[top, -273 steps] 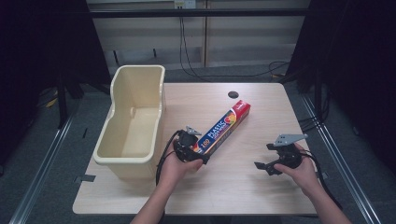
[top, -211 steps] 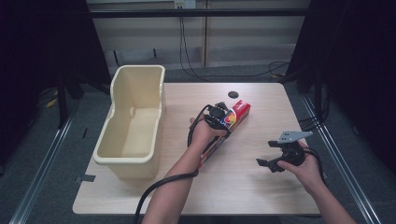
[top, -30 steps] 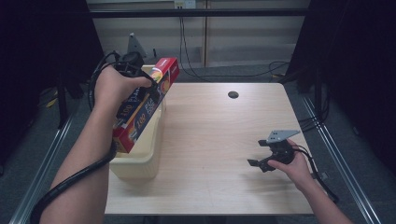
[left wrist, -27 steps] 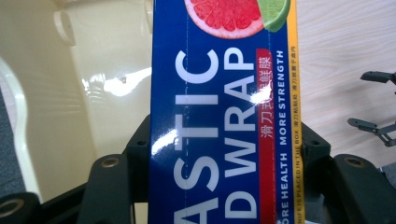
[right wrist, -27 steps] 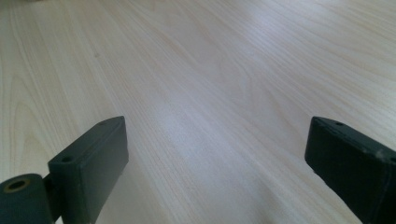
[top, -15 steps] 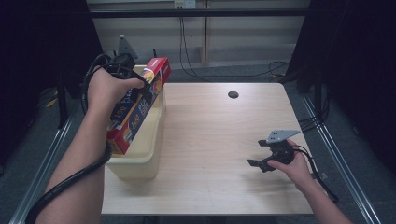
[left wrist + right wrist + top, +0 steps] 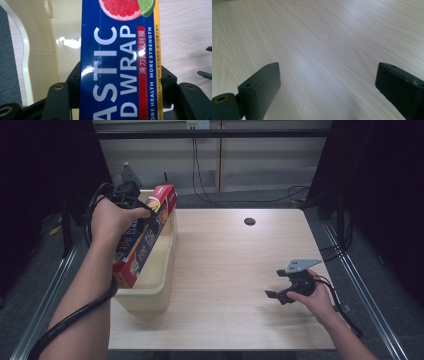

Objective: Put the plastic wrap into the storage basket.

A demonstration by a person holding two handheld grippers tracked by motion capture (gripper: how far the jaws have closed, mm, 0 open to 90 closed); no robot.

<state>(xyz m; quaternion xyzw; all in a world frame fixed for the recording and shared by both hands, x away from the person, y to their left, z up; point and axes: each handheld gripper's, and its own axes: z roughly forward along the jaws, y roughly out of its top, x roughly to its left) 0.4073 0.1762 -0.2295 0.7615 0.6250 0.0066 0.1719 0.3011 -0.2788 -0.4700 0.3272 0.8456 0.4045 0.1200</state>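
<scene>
Item in hand: plastic wrap box (image 7: pixel 142 237), long, blue face with red ends, a grapefruit and lime picture printed near one end.
Left gripper (image 7: pixel 131 202): clamping the box across its width; in the left gripper view the black jaws are pressing both long edges of the plastic wrap box (image 7: pixel 120 62).
Box position: hanging tilted over the cream plastic bin (image 7: pixel 155 287), its lower end dipping toward the bin's near part, its upper red end rising above the bin's far rim.
Bin position: standing on the left edge of the wooden table (image 7: pixel 235 270); the cream inner wall of the bin (image 7: pixel 65 37) is showing beside the box in the left gripper view.
Right gripper (image 7: pixel 280 294): resting low over the table, well apart from the bin, on the bin's right; jaws standing wide apart with nothing between them, bare wood grain (image 7: pixel 324 50) showing in the gap.
Other feature: dark round hole (image 7: pixel 249 221) in the table top, far side, right of the bin.
Progress, judged: box lifted and carried over the bin, so most of the transfer appears done.
Remaining, judged: lowering the box into the bin, releasing the clamp, and clearing the left gripper away.
</scene>
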